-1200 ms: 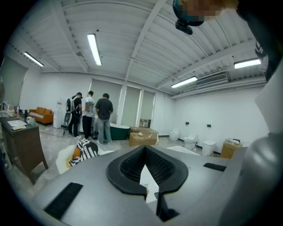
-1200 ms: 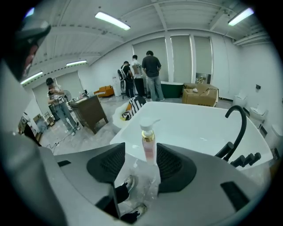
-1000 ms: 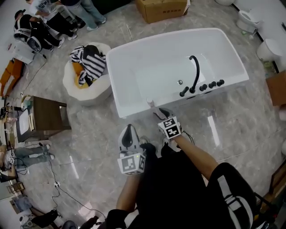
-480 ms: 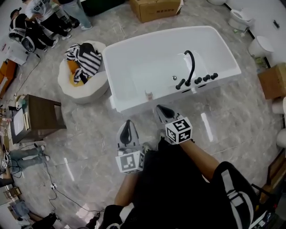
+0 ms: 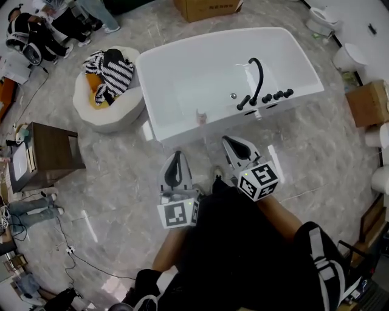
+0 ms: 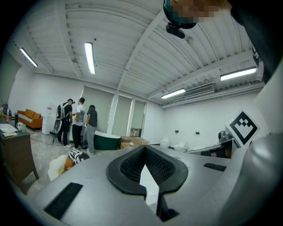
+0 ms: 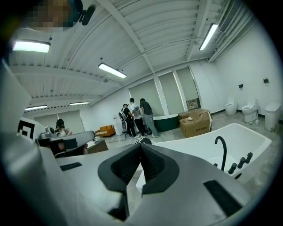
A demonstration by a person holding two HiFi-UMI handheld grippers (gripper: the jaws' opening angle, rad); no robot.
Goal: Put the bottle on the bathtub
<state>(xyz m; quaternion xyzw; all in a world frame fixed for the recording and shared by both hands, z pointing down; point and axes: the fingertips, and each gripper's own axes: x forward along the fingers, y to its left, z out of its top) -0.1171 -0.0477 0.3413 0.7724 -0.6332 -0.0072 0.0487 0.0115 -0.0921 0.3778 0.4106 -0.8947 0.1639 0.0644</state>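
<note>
Two claws hang in front of you above the grey marble floor [image 5: 121, 182], and neither has anything in it. Your left claw [image 5: 177, 154] is clenched: in its own view the two black jaws meet at their tips, and only a sliver of white background shows through the loop behind them. Your right claw [image 5: 227, 140] is clenched too. Its jaws have just been closing, and in its own view they lie together along their ribbed faces with nothing between them. The bottle [image 5: 200, 116], small and pale, stands on the near rim of the white bathtub [image 5: 188, 79]. It is left of the black faucet [image 5: 258, 79] and the row of black knobs [image 5: 276, 95], and clear of both claws. Seen from your head, the right claw's tip points toward the tub's outer wall, below and a little right of the bottle, while the left claw sits further back beside it. Left of the tub a round white basket [image 5: 85, 109] holds a striped cloth [image 5: 115, 68], and further left stands a brown desk [image 5: 55, 152]. One cardboard box [image 5: 206, 7] lies beyond the tub, a second cardboard box [image 5: 366, 103] sits at the right edge, and several people [image 5: 27, 39] are gathered at the upper left.
</note>
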